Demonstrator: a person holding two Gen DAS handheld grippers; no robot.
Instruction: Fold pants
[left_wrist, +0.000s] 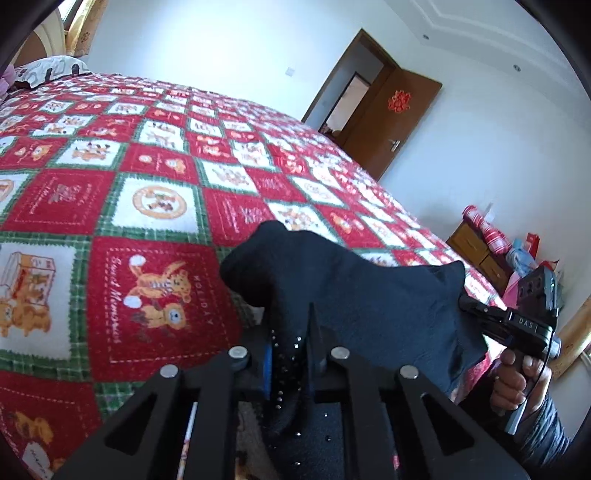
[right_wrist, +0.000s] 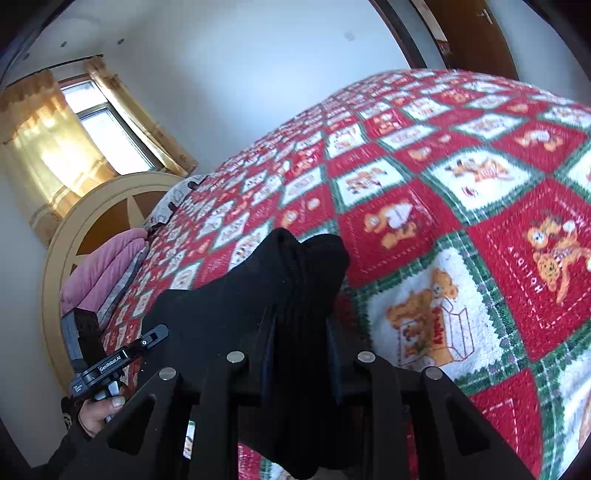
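Black pants (left_wrist: 362, 295) hang stretched between my two grippers above the near edge of the bed. My left gripper (left_wrist: 291, 332) is shut on one end of the fabric, which bunches over its fingers. My right gripper (right_wrist: 299, 325) is shut on the other end (right_wrist: 280, 280). In the left wrist view the right gripper (left_wrist: 469, 301) shows at the right, held by a hand. In the right wrist view the left gripper (right_wrist: 159, 332) shows at lower left. The pants' lower part hangs out of sight.
A red, white and green teddy-bear quilt (left_wrist: 155, 155) covers the bed (right_wrist: 480, 184). Pillows (right_wrist: 99, 273) and a round headboard (right_wrist: 74, 229) lie at one end. A brown door (left_wrist: 391, 122) and a wooden cabinet (left_wrist: 476, 251) with clutter stand beyond the far side.
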